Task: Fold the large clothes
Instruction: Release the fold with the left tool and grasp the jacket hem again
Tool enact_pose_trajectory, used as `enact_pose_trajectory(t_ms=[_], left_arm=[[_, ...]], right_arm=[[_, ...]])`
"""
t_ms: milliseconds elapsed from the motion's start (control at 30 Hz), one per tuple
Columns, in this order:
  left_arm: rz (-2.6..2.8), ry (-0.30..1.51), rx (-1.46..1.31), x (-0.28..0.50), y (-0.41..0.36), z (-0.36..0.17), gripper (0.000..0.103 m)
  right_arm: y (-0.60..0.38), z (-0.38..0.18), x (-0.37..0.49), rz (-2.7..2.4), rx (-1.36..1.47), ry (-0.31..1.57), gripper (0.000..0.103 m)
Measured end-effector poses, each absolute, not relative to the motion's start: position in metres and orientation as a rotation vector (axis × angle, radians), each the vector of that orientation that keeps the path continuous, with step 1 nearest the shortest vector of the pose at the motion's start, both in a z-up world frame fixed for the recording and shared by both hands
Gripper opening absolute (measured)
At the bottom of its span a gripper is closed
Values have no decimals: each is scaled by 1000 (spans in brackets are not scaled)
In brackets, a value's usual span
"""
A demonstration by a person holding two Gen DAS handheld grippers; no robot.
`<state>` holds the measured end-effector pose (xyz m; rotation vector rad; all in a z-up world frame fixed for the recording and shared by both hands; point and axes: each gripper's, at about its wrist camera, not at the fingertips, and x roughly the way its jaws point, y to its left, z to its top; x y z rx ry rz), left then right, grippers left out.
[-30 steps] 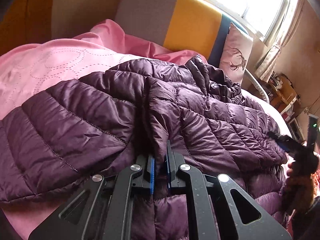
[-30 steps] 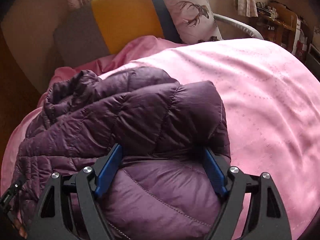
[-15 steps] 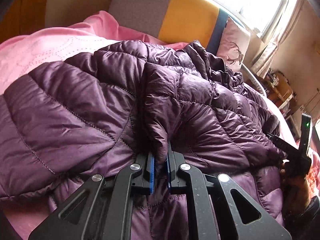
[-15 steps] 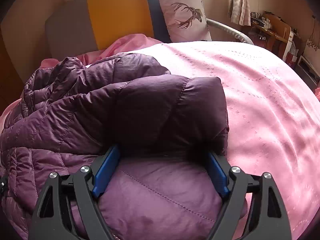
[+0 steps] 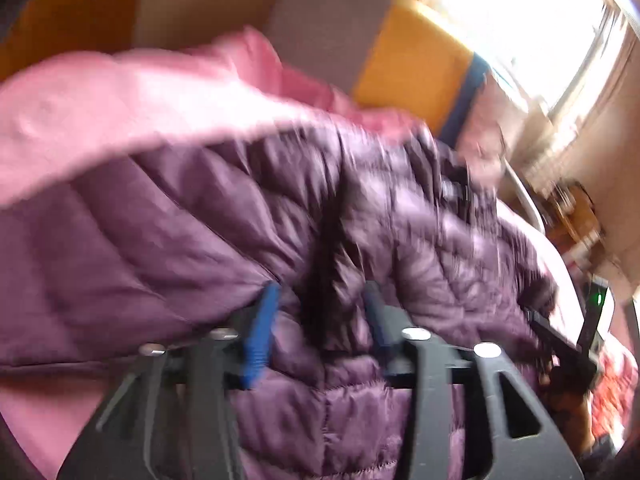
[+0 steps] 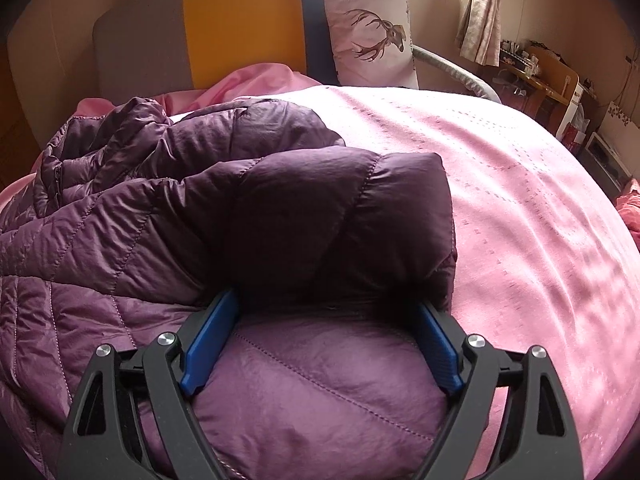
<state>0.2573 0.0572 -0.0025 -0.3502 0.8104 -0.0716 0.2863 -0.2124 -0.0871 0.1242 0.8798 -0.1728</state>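
Note:
A purple quilted puffer jacket (image 6: 280, 208) lies folded over on the pink bedspread (image 6: 520, 200). My right gripper (image 6: 326, 304) stands wide over its near edge, jaws still opening. A puffy lighter fold bulges between the blue pads (image 6: 208, 340), under a darker folded-over sleeve. The left wrist view is blurred by motion. There my left gripper (image 5: 320, 292) has its jaws opening, with a ridge of the jacket (image 5: 400, 240) loose between the pads, not pinched. The other gripper's body (image 5: 596, 308) shows at the right edge of that view.
A grey, yellow and blue headboard (image 6: 240, 20) stands behind the bed, with a deer-print pillow (image 6: 368, 28) against it. A curtained window (image 5: 540, 20) and a cluttered wooden desk (image 6: 536, 76) are off to the right. Bare pink bedspread stretches right of the jacket.
My left jaws were shut on a fold of the jacket and have now sprung apart, letting it go, while that hand moved quickly. The right jaws stayed wide and tipped a little.

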Motion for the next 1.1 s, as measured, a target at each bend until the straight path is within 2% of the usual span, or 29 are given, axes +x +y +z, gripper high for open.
enact_pose_trajectory(t_ms=[100,233,300,333,467,533,833,900,933,967,1100], left_arm=[[-92,734,-296,257,49,23,50],[-163,763,-248,285,23,28,50],[-201,803,-228,305,6,19,48],[-203,818,-222,311,0,15,43],[-185,925,-191,338,-10,-23,42],[-208,908,-217,336,-6,-37,42],[-228,905,-293,328,8,-34,40],[-219,881,-369,305,26,-19,50],[-209,861,-391,295,34,-13,61],[-187,826,-425,279,49,-6,66],[-98,795,-554,228,106,-2,66]], right_arm=[[-208,-86,286,-182,112,880,86],[-207,-86,287,-184,115,880,86],[-207,-87,287,-182,120,878,86],[-208,-87,286,-180,126,876,86],[-212,-88,286,-167,142,874,87],[-213,-89,286,-164,145,873,87],[-214,-90,286,-160,148,872,87],[-215,-90,286,-160,148,873,87],[-215,-90,286,-159,148,873,87],[-215,-90,286,-159,149,872,87],[-216,-89,286,-157,152,871,87]])
